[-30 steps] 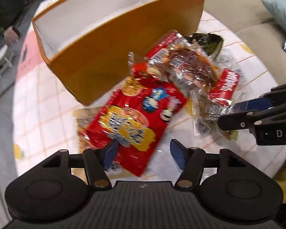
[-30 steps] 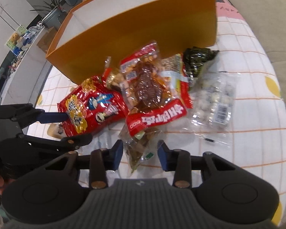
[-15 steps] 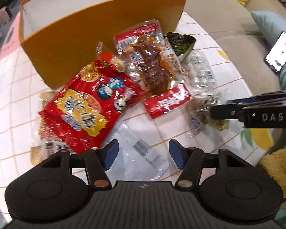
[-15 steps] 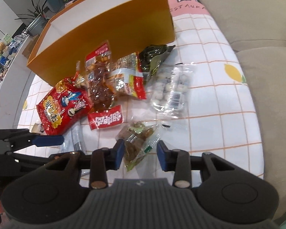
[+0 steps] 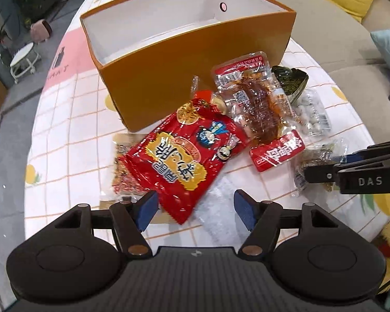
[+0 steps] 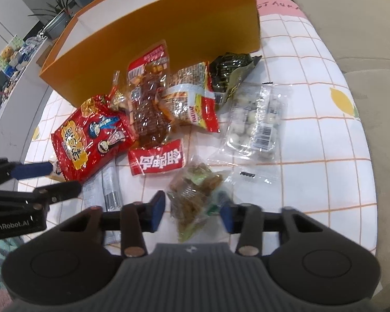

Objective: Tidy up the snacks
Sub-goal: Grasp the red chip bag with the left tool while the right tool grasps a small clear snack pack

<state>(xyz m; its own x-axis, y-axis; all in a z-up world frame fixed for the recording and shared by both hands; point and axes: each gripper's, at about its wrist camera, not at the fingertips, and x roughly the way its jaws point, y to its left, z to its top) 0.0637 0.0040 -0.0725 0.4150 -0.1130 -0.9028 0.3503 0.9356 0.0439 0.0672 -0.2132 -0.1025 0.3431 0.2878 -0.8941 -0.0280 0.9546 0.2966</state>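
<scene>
My left gripper (image 5: 195, 206) is opening over the red bag's (image 5: 179, 153) near corner. My right gripper (image 6: 192, 206) apparently grips the brown packet (image 6: 195, 195). Orange box (image 5: 184, 78) stands beyond.

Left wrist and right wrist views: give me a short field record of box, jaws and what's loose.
box: orange box, open top, nothing seen inside
left gripper: jaws opening, corner of red bag between them, not pressed
right gripper: jaws closing on brown snack packet
loose: other packets piled on the table in front of the box
</scene>
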